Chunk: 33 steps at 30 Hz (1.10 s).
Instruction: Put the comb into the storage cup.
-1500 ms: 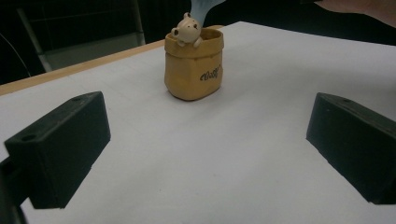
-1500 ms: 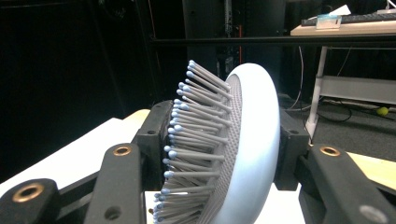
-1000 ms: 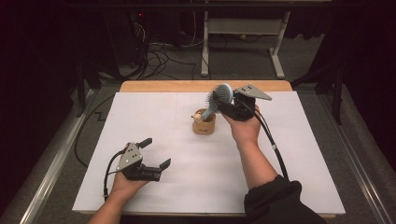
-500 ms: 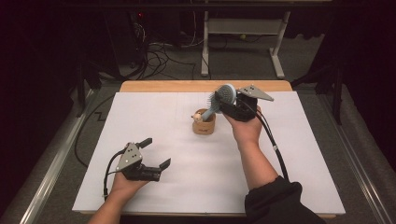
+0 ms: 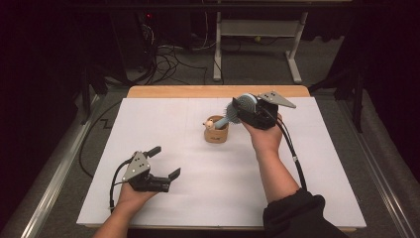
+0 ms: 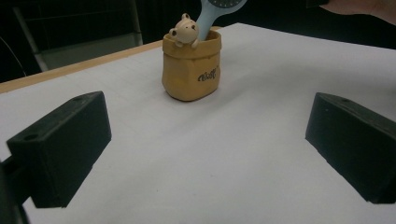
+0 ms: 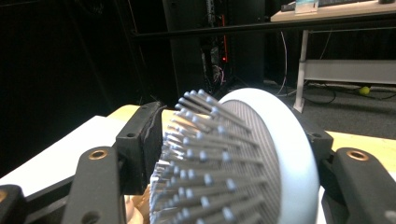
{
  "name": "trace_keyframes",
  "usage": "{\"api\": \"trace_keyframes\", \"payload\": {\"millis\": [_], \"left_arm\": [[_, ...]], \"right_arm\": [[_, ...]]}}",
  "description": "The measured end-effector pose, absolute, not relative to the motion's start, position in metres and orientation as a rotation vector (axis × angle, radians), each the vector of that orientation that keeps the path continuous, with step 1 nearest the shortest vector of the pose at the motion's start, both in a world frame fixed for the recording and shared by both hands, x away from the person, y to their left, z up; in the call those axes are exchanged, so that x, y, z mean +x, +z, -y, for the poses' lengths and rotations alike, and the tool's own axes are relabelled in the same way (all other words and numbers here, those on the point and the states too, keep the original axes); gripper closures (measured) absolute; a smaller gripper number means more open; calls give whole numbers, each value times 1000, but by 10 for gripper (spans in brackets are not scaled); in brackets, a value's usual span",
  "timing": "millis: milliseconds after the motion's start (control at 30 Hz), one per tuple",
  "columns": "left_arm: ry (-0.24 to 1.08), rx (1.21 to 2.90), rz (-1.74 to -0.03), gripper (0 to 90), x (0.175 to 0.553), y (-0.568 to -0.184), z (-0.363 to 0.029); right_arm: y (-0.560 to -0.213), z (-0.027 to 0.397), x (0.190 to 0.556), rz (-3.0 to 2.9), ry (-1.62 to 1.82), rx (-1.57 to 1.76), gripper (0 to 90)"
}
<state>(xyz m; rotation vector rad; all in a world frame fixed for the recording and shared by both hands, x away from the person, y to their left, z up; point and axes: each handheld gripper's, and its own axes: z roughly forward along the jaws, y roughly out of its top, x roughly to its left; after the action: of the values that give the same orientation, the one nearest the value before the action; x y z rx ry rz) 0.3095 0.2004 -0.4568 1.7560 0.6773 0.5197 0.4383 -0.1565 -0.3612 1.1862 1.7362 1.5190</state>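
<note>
A tan pouch-shaped cup (image 5: 216, 134) with a small bear figure (image 5: 210, 124) at its rim stands mid-table. A light blue round hairbrush (image 5: 245, 105) leans out of it, handle down in the cup. My right gripper (image 5: 242, 108) is around the brush head. In the right gripper view the brush (image 7: 271, 154) sits between the jaws, bristle tips just at the left pad (image 7: 140, 144). These jaws have just been opening. My left gripper (image 5: 164, 161) rests open near the front left, aimed at the cup (image 6: 191, 70), with nothing between its jaws.
White paper (image 5: 163, 124) covers the table, with a wooden edge (image 5: 198, 91) at the far side. Beyond it are dark floor, cables (image 5: 168, 59) and a white desk frame (image 5: 257, 29). The right gripper's cable (image 5: 292, 148) trails along the forearm.
The right gripper's jaws stand slightly wider around the brush head. The brush still leans from the cup in the same place. The left hand has not moved.
</note>
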Motion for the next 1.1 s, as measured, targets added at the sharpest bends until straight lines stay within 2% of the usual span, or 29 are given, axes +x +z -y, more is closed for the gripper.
{"api": "trace_keyframes", "payload": {"millis": [700, 1100], "left_arm": [[530, 1755, -682, 8, 310, -457, -200], [533, 1750, -686, 6, 310, -456, -202]], "right_arm": [[-370, 159, 438, -1752, 1484, 1197, 357], [-369, 159, 437, -1748, 1466, 1166, 247]]}}
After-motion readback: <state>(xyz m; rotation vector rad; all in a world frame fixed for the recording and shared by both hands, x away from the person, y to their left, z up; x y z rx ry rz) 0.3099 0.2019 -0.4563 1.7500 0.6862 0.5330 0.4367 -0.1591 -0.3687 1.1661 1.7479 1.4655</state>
